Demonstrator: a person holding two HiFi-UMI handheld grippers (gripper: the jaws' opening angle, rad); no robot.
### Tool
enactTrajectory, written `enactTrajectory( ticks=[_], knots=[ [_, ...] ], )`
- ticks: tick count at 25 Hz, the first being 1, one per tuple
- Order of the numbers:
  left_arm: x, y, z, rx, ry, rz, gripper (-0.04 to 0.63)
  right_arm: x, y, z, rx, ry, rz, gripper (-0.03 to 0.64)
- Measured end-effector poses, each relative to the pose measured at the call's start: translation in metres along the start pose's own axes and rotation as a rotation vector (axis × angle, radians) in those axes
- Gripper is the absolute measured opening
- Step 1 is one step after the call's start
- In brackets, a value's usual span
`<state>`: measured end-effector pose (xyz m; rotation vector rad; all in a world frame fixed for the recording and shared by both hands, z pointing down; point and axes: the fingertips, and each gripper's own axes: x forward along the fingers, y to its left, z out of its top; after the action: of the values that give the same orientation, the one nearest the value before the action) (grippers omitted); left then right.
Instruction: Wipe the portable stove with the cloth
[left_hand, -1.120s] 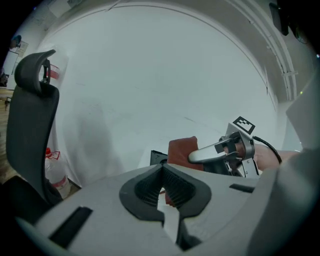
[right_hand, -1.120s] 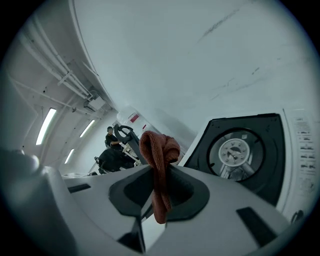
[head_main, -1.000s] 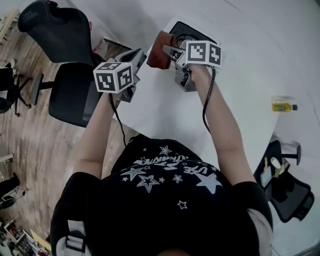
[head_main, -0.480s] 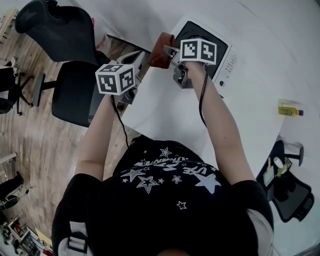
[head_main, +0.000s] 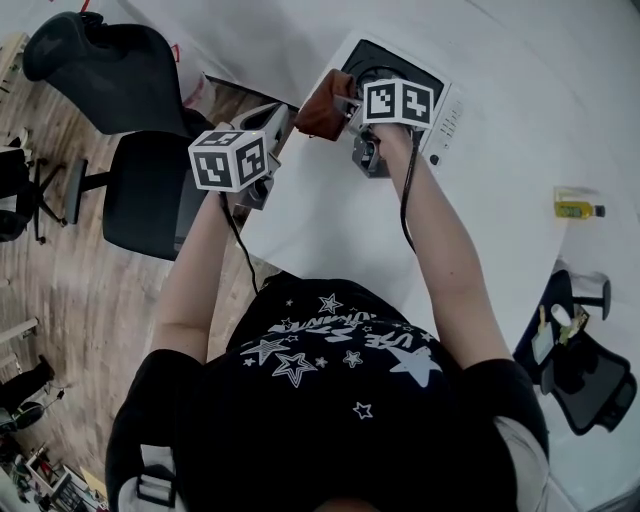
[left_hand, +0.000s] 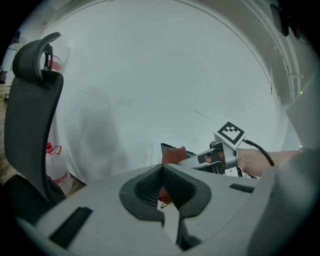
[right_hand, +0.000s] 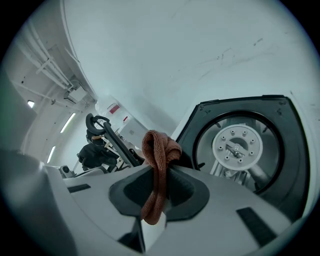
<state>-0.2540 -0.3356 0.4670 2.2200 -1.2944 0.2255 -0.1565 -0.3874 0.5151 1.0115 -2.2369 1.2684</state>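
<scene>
The portable stove (head_main: 446, 100), white with a black top and a round burner (right_hand: 236, 145), sits at the far side of the white table (head_main: 330, 230). My right gripper (head_main: 342, 104) is shut on a bunched brown cloth (head_main: 320, 106), held at the stove's left near corner. In the right gripper view the cloth (right_hand: 158, 165) hangs clamped between the jaws, just left of the burner. My left gripper (head_main: 274, 120) hovers to the left over the table's edge, shut, with nothing in it. From the left gripper view the cloth (left_hand: 173, 156) and the right gripper (left_hand: 210, 159) show beyond its jaws.
Two black office chairs (head_main: 120, 80) stand on the wood floor left of the table. A yellow bottle (head_main: 574, 208) lies on the table at the right. Another black chair (head_main: 590, 372) with small items sits at the lower right.
The view has shifted slightly. The right gripper keeps the cloth by the stove's left corner, and the left gripper has barely moved.
</scene>
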Motion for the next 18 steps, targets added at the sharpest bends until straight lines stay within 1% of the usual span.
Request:
enactTrajectory(
  ticks=[8, 18],
  knots=[
    [0.005, -0.032, -0.001, 0.024, 0.006, -0.034, 0.006, -0.035, -0.026, -0.010, 0.009, -0.009, -0.046, 0.064],
    [0.020, -0.076, -0.005, 0.042, 0.008, -0.061, 0.006, -0.087, -0.070, -0.022, 0.019, -0.029, -0.103, 0.064]
  ],
)
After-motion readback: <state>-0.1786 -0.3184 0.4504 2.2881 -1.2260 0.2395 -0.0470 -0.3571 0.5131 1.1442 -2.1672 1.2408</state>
